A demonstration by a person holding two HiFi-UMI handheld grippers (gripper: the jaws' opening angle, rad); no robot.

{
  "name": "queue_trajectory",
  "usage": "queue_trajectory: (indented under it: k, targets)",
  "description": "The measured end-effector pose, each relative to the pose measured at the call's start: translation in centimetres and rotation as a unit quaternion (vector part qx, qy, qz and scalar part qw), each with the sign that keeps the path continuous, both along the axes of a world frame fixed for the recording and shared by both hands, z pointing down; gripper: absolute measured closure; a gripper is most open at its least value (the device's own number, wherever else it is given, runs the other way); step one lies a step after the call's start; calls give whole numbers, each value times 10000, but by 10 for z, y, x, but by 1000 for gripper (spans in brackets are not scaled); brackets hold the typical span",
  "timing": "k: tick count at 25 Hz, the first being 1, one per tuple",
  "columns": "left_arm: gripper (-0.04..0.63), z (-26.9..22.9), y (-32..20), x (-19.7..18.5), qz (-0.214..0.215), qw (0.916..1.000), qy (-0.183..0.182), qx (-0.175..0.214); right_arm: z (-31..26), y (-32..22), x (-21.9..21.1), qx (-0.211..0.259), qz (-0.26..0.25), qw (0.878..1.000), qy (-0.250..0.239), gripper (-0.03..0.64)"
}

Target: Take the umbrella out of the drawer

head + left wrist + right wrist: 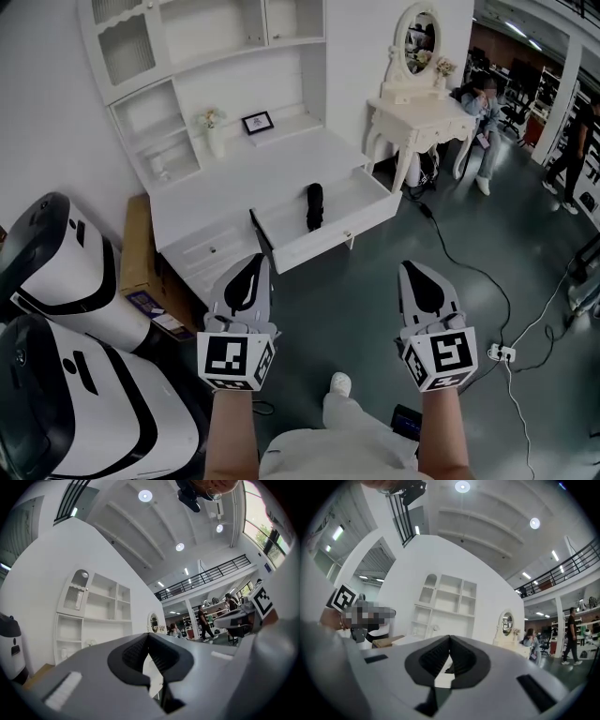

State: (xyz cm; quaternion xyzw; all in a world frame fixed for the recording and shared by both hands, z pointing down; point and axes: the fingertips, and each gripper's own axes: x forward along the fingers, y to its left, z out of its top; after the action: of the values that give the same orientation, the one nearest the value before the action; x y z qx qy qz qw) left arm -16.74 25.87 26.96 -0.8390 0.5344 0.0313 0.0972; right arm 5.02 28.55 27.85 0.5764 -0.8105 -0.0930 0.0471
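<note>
A black folded umbrella (pixel 314 205) lies in the pulled-out white drawer (pixel 330 234) of the white desk (pixel 253 178). My left gripper (pixel 254 262) is shut and empty, just in front of the drawer's left corner. Over the floor to the right, my right gripper (pixel 410 270) is also shut and empty, in front of the drawer's right end. In the left gripper view the jaws (pixel 149 637) meet tip to tip. The right gripper view shows the jaws (pixel 449 639) closed too, with a sliver of the umbrella (pixel 449 669) visible through the gap behind the tips.
A white hutch with shelves (pixel 202 56) stands on the desk. Two white and black machines (pixel 66 281) and a cardboard box (pixel 141 262) crowd the left. A white vanity table with mirror (pixel 417 108) stands right, a seated person (pixel 483 117) beyond it. Cables (pixel 487 291) run across the floor.
</note>
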Motion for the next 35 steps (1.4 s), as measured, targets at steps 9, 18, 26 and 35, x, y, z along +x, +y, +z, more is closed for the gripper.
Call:
queue_trajectory:
  k: [9,18,26,35]
  targets:
    - [586,0,-83,32,-180,9997,-100,-112,2,-91,31,-109,-205,9997,-40,609]
    - [586,1,-153,57,-358,9991,-74,-194,-1,-160,69,-136,-226,9996,34,609]
    - [586,1,-192,64,-428,9988,-130,-219,0,-196,93,-139,-70,9999,-9,609]
    - [586,11,-223,67,-326,9990,-103,-304,9,-220,95,-228,3,9997,63,609]
